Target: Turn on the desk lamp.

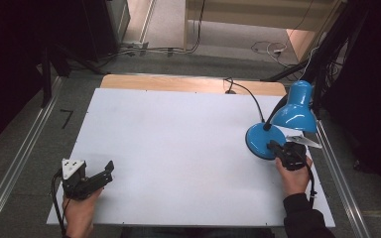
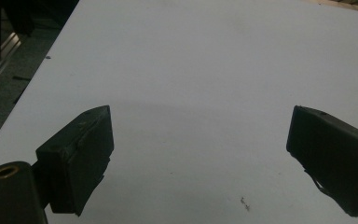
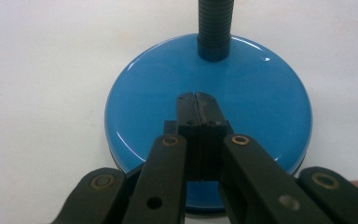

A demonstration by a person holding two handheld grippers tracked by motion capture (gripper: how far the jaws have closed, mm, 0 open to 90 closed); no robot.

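While the left gripper [image 1: 110,168] rested low at the near left corner of the white table [image 1: 178,148], its jaws stood wide apart with nothing between them. At the right edge of the table stood a blue desk lamp [image 1: 292,111], its round base [image 3: 209,107] flat on the surface and its dark ribbed neck [image 3: 216,28] rising from the far side. The right gripper [image 3: 196,100] sat over the near part of that base, jaws pressed together, holding nothing.
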